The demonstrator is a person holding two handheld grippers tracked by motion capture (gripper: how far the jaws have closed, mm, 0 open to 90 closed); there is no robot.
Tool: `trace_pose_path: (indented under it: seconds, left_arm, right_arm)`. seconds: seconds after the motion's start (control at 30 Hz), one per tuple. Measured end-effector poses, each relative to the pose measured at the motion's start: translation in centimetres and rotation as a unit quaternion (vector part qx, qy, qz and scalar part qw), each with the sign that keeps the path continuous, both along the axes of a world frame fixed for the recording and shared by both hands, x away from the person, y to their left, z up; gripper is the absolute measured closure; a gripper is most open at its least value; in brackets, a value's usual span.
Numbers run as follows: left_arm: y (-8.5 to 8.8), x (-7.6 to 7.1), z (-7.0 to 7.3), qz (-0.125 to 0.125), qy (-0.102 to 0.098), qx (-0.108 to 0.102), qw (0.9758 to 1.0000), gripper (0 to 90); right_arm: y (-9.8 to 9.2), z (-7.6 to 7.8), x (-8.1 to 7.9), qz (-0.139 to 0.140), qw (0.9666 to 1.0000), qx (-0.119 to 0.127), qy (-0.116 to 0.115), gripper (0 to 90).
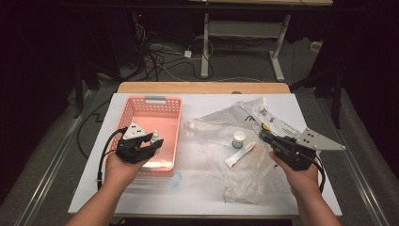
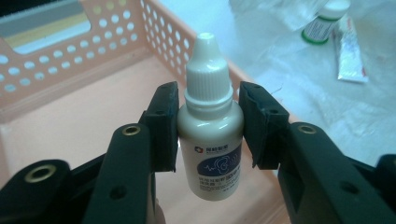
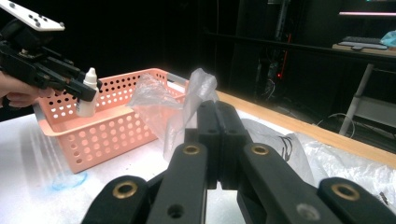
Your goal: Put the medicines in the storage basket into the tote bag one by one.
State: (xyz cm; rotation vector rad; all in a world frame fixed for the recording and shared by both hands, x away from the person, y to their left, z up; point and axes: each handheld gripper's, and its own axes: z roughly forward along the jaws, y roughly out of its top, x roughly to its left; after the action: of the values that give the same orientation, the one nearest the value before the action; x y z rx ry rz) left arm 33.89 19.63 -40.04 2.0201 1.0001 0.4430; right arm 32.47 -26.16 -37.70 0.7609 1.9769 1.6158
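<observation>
Item: ear-drop bottle [image 2: 210,126], white, ribbed cap up, held upright over the pink perforated basket [image 1: 141,107] at the left of the counter [image 1: 197,197]. Holder: left gripper [image 2: 209,126], jaws partly closed and pressing on the bottle's shoulders from both sides. Handling note: you have a squeeze on a smooth round body, so keep the pressure even and do not tilt; bring the bottle low over the bare basket floor before you ease the jaws apart, and let it stand or lie without a drop. Clear the basket wall on your way out. Second holder: right gripper [image 3: 218,140], jaws fully together, nothing between them, resting over the clear plastic bag [image 1: 221,160]. Awaiting on that bag: small white jar [image 1: 239,139], ointment tube [image 1: 240,154].
</observation>
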Motion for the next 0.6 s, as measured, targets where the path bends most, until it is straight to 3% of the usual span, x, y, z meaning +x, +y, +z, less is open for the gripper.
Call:
trace_pose_path:
  seconds: [0.27,0.6]
  left_arm:
    - [-0.8,-0.4,1.1,-0.004,-0.019,-0.019,0.9996,58.1]
    - [-2.8,-0.9,2.0,-0.032,-0.035,-0.033,0.9984,58.1]
  right_arm:
    - [0.2,0.0,0.0,0.003,1.0,0.002,-0.001,90.0]
    - [0.0,0.1,0.0,0.001,1.0,0.003,-0.003,90.0]
